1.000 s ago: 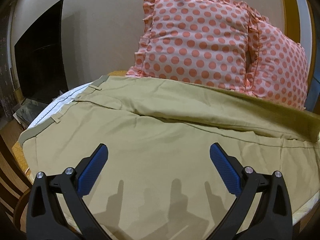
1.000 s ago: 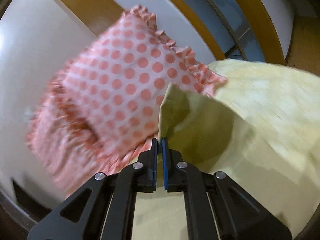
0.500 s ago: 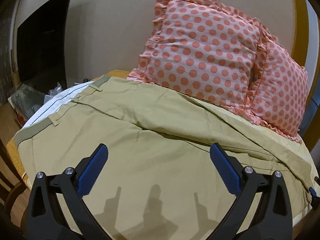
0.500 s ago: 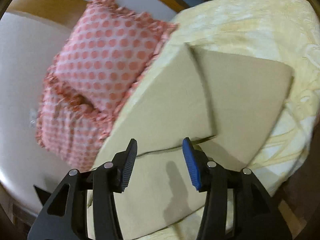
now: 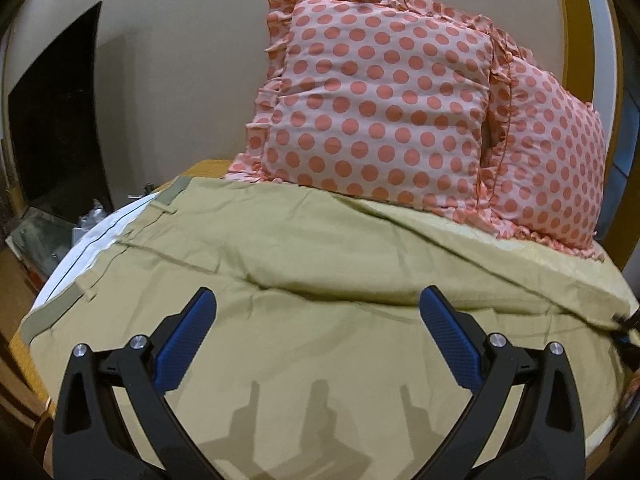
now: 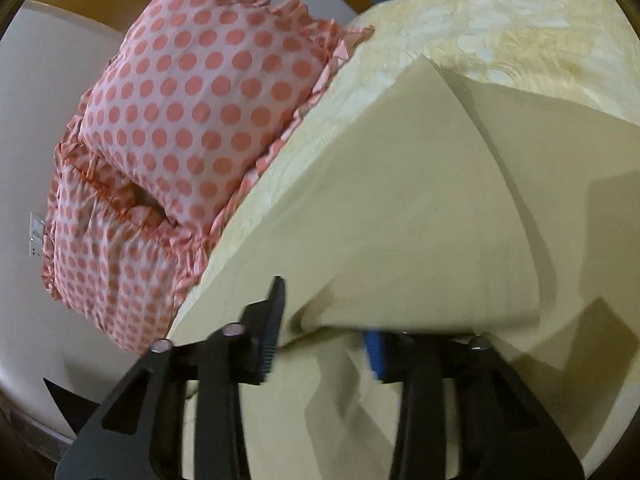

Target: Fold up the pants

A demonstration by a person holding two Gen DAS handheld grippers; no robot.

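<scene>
Khaki pants (image 5: 304, 280) lie spread on the bed, waistband (image 5: 52, 312) at the left with its white lining showing. My left gripper (image 5: 316, 336) is open and empty, just above the seat area. In the right wrist view the pants' folded leg end (image 6: 420, 208) lies on the bedspread. My right gripper (image 6: 324, 340) is open, its jaws either side of the leg's folded edge; the right blue pad (image 6: 374, 354) is partly hidden under cloth.
Two pink polka-dot pillows (image 5: 380, 100) lean against the wall at the head of the bed, also in the right wrist view (image 6: 192, 92). A pale yellow bedspread (image 6: 500, 24) covers the bed. A dark screen (image 5: 56, 120) and clutter stand at the left.
My right gripper let go of the pant leg, opened, and has moved down close to the folded edge. The leg now lies flat. My left gripper stayed open and shifted slightly.
</scene>
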